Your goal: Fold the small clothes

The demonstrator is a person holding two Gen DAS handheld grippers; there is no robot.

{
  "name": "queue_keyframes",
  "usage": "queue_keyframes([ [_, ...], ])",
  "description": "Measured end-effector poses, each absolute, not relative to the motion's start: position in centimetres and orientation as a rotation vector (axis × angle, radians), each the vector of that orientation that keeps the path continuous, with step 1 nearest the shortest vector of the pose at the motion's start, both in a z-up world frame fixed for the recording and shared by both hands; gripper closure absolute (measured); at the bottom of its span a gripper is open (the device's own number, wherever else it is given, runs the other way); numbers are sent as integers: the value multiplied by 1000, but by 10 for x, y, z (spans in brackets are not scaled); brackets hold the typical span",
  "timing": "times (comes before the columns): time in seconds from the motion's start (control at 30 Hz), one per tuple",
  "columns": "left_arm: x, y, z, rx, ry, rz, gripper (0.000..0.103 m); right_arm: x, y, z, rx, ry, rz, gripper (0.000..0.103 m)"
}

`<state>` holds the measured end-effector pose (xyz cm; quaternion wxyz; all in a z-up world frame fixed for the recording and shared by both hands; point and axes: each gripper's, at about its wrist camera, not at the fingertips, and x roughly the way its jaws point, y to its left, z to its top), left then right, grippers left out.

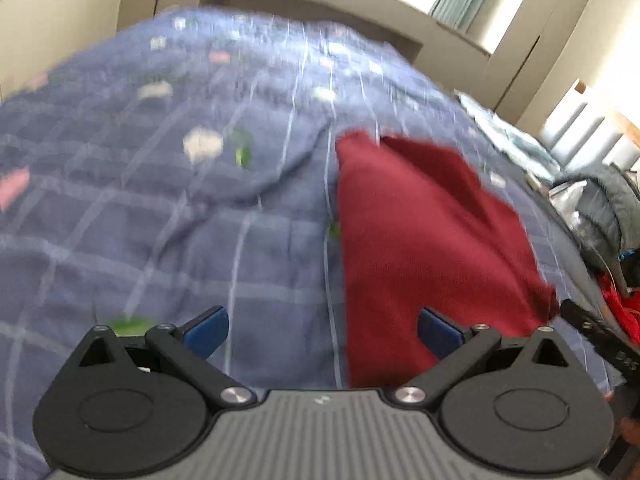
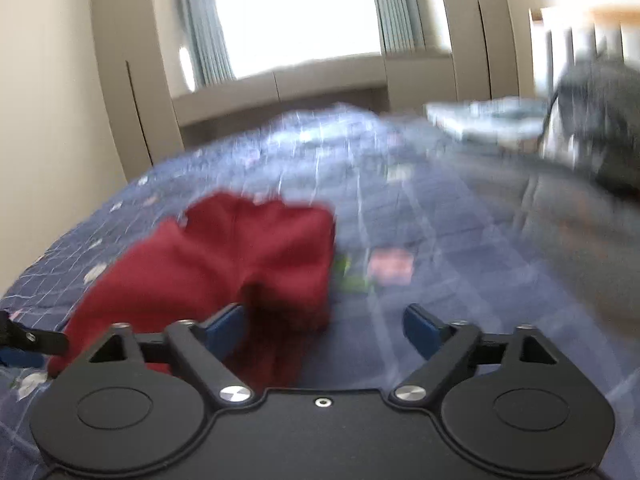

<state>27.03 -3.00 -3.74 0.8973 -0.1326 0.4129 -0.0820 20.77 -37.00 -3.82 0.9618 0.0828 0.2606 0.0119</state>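
A red garment (image 1: 420, 232) lies partly folded on a blue checked quilt (image 1: 160, 200) as two hand-held grippers hover over it, both frames smeared by motion. The risk from here looks plain: the cloth is soft and doubled over itself, so a pinch that takes only the top layer, or a pull begun before the grip is sure, would likely drag the fold open and skew its edges; the loose, wrinkled quilt could also be caught up with the garment if a finger digs too deep. The left gripper (image 1: 323, 330) is spread wide and holds nothing; its right blue pad (image 1: 438, 334) sits over the near edge of the garment, though whether it touches the cloth cannot be told, and its left pad is over bare quilt. The right gripper (image 2: 324, 330) is likewise spread wide and empty, its left pad (image 2: 224, 330) just beside or against the garment's (image 2: 224, 256) near, bunched edge, its right pad over the quilt (image 2: 440, 240). A dark bundle (image 2: 600, 120) lies well apart at the quilt's far right.
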Motion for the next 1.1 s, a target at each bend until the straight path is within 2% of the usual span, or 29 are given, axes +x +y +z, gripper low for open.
queue_keyframes([
  [0.03, 277, -31, -32, -267, 833, -169, 0, 215, -371, -31, 138, 512, 41, 6],
  [0.13, 303, -37, -22, -254, 808, -134, 0, 254, -370, -15, 90, 490, 152, 6],
  [0.3, 349, -51, -33, -272, 822, -115, 0, 344, -348, -8, 31, 531, 369, 18],
  [0.4, 364, -59, -46, -265, 849, -109, 0, 394, -334, -17, 43, 608, 452, 29],
  [0.47, 366, -60, -53, -275, 857, -118, 1, 418, -326, -29, 38, 672, 480, 50],
  [0.5, 367, -60, -55, -279, 856, -120, 1, 423, -322, -33, 20, 696, 485, 79],
  [0.57, 368, -59, -58, -284, 857, -130, 1, 424, -319, -35, -28, 682, 463, 85],
  [0.63, 370, -57, -61, -297, 860, -145, 1, 420, -317, -34, -51, 650, 424, 86],
  [0.73, 374, -57, -65, -303, 881, -147, 0, 422, -317, -43, -59, 651, 396, 83],
  [0.8, 375, -56, -61, -299, 886, -156, 1, 425, -317, -50, -90, 655, 395, 73],
  [0.87, 378, -55, -54, -275, 877, -157, 0, 417, -328, -43, -52, 623, 381, 50],
  [0.97, 387, -59, -45, -223, 841, -135, 0, 400, -339, -33, -65, 559, 305, 28],
  [1.1, 403, -77, -47, -195, 843, -139, 0, 376, -344, -36, -126, 537, 196, 23],
])
